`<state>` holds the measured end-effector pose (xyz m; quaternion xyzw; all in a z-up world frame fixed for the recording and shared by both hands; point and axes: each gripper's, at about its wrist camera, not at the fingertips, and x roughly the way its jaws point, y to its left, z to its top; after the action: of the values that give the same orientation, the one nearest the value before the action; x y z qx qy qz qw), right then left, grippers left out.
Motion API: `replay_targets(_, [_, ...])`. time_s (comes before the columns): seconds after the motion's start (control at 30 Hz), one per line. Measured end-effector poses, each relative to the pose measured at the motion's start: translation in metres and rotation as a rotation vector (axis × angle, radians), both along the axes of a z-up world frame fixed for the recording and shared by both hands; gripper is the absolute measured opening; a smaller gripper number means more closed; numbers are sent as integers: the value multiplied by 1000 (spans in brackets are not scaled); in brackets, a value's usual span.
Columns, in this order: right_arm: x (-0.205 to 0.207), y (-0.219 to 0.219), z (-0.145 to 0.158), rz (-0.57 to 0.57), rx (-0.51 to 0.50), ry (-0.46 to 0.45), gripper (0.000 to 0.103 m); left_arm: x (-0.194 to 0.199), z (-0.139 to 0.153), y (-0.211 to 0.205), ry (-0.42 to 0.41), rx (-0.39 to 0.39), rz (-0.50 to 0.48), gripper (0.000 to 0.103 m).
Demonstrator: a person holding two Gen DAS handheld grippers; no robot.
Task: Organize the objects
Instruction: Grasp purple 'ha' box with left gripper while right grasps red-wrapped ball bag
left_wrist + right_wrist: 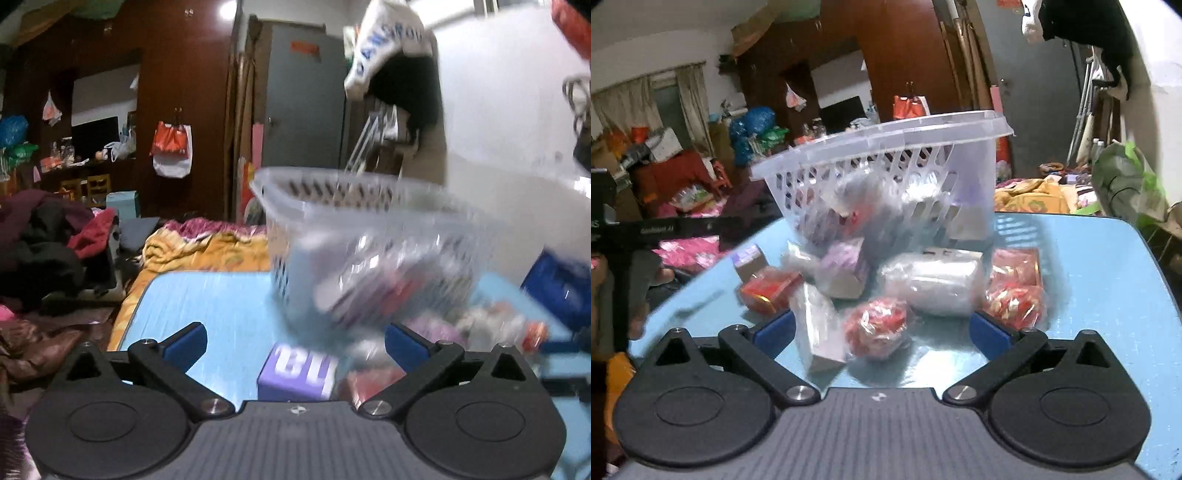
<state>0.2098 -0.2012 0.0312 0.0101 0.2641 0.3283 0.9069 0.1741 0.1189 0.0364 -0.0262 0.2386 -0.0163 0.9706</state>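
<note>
Spread wide and empty, the right tongs frame a red wrapped ball and a clear-wrapped pale box at lower centre on the blue bench. Behind them, mid-frame, a clear slotted basket tilts over scattered packets. Left tongs also gape empty above a purple box.

Packets before basket on table
</note>
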Motion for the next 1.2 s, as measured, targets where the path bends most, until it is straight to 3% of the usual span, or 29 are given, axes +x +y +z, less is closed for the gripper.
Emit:
replay_targets(0.2, [7, 11, -8, 2, -40, 12, 77, 1, -17, 3, 52, 60, 29, 103])
replay_targets(0.33, [10, 11, -10, 1, -23, 24, 74, 1, -27, 15, 99, 3, 35, 101])
replay_targets(0.5, [8, 19, -10, -11, -71, 1, 73, 6, -33, 14, 102, -25, 38, 99])
replay_targets(0.53, [7, 21, -10, -8, -88, -4, 71, 7, -33, 13, 105, -28, 34, 96])
replay_targets(0.6, [7, 23, -11, 0, -107, -4, 53, 8, -34, 10, 105, -24, 32, 91])
replay_targets(0.67, [7, 23, -11, -1, -108, 1, 46, 7, -34, 11, 99, -28, 36, 67])
replay_targets(0.73, [6, 21, -11, -11, -103, -9, 45, 7, -35, 13, 107, -46, 28, 55])
replay_targets(0.97, [-6, 22, -7, -24, -102, -99, 44, 1, -34, 27, 59, -136, 28, 54])
replay_targets(1.2, [-10, 16, -3, -30, -48, -141, 44, -7, -31, 27, -5, -152, 3, 54])
